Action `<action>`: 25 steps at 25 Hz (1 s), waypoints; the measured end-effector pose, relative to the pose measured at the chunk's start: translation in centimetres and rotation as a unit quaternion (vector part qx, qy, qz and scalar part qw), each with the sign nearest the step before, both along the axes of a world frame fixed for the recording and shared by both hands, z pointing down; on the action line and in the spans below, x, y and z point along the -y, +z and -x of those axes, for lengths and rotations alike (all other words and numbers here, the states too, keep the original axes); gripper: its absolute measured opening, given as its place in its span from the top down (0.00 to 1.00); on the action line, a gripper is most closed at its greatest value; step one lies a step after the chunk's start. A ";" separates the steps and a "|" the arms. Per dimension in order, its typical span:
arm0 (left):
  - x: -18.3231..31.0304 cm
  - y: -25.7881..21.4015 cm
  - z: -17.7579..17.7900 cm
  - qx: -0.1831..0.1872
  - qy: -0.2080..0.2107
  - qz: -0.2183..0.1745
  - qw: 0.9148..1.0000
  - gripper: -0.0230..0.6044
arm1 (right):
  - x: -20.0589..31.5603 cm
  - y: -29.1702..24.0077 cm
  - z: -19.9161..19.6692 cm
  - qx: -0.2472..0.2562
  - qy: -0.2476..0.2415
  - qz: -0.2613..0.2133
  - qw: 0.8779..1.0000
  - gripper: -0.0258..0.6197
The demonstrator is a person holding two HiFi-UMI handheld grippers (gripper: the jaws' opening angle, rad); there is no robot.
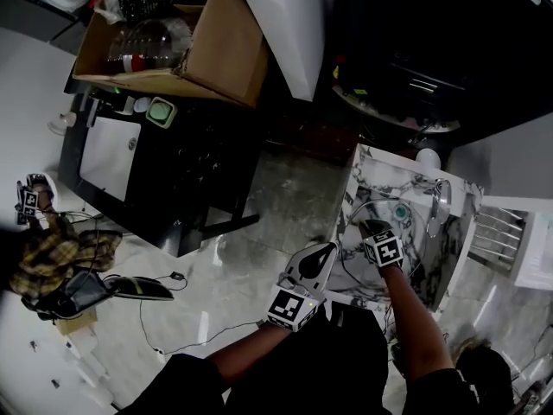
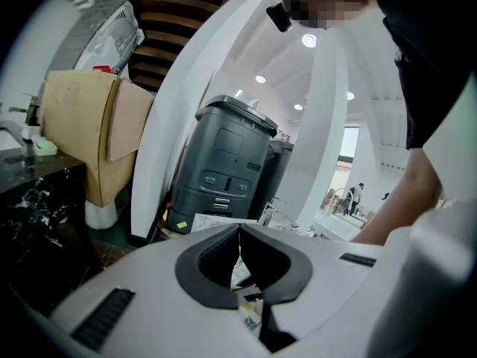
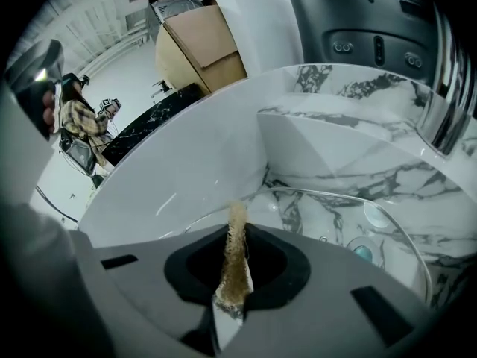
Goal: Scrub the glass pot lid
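The glass pot lid (image 3: pixel 339 222) lies in the marble sink (image 3: pixel 350 148), its clear rim curving across the basin; a teal round part (image 3: pixel 363 253) shows beneath it. My right gripper (image 3: pixel 237 233) hangs just above the lid's near edge, shut on a brown scrub pad (image 3: pixel 235 263). In the head view the right gripper (image 1: pixel 373 228) is inside the sink (image 1: pixel 371 167) over the lid (image 1: pixel 380 210). My left gripper (image 1: pixel 327 253) is at the sink's left rim. Its jaws are shut with nothing seen between them (image 2: pixel 239 233).
A chrome faucet (image 1: pixel 436 201) stands at the sink's back, with a dish rack (image 1: pixel 501 232) to its right. A black counter (image 1: pixel 164 162) bearing a cardboard box (image 1: pixel 173 41) stands to the left. A person in a plaid shirt (image 1: pixel 47 262) is at far left. A grey bin (image 2: pixel 223 162) is behind.
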State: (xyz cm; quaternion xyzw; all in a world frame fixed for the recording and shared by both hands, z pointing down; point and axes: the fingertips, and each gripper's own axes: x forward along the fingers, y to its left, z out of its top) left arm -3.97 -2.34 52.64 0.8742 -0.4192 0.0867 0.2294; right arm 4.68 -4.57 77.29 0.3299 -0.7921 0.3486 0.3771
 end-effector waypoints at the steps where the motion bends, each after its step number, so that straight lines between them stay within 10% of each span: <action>1: 0.0 0.0 0.0 0.003 0.000 -0.002 1.000 0.94 | 0.2 0.0 -0.2 -0.001 0.001 -0.003 1.000 0.87; 25: -0.6 0.7 -2.4 0.017 0.010 0.018 1.000 0.94 | 2.5 0.2 -3.8 -0.015 0.068 -0.031 0.997 0.87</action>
